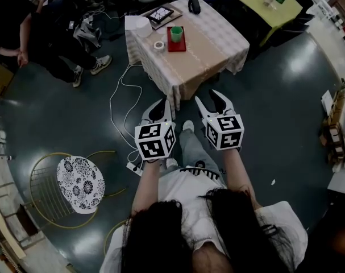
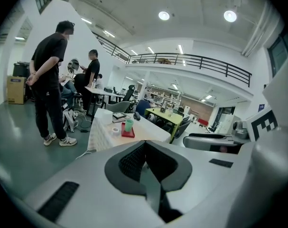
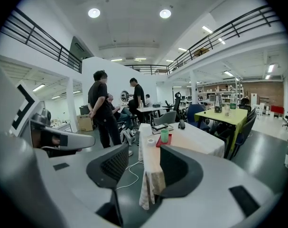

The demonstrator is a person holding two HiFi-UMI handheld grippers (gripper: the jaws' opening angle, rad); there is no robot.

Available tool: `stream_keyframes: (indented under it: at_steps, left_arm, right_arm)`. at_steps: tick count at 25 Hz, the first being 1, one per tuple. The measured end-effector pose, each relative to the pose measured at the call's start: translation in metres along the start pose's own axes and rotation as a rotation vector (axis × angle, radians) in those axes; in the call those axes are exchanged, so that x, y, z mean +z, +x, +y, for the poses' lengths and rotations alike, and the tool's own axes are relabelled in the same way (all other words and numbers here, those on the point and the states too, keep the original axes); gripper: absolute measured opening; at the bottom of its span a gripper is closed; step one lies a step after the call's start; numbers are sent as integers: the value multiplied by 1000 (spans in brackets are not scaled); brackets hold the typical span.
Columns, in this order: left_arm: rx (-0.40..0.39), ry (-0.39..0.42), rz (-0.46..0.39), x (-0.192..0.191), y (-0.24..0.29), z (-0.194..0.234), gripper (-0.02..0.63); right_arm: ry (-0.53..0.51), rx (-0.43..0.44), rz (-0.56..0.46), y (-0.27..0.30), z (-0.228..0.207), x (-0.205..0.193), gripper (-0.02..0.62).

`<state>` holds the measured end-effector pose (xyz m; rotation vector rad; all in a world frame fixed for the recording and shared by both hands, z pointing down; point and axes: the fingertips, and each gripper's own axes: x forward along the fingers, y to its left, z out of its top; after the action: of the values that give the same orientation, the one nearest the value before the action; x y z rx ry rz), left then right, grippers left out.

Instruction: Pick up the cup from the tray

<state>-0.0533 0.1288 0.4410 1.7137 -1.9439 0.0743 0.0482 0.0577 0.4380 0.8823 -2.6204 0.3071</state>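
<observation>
While cup (image 1: 176,33) stands on tray (image 1: 177,47), tape roll (image 1: 158,45) lies just beside.

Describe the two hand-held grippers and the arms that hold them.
Each hand-held gripper, left and right, has a light grey moulded body and two curved jaws lined with black ribbed pads. Behind the jaws sits a white cube printed with black square markers. No cables show on them. The forearms are bare; the person wears a white top.
</observation>
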Motion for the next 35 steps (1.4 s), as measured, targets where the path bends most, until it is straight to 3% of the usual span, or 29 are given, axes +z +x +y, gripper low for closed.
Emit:
stream_keyframes:
  at_steps: [12,19,29,35]
  left_arm:
    - [29,6,2,59,100,12,9]
    - [54,8,-11,90,152,13,9]
    - [125,9,35,103,210,8,9]
    - [149,0,50,108,227,15,9]
  right_arm:
    - [-18,19,14,91,-54,49,193]
    - [-42,81,46,135,-83,68,215]
    - [-42,155,62,182,-124,83,223]
    - [-53,192,77,204,-129,87,259]
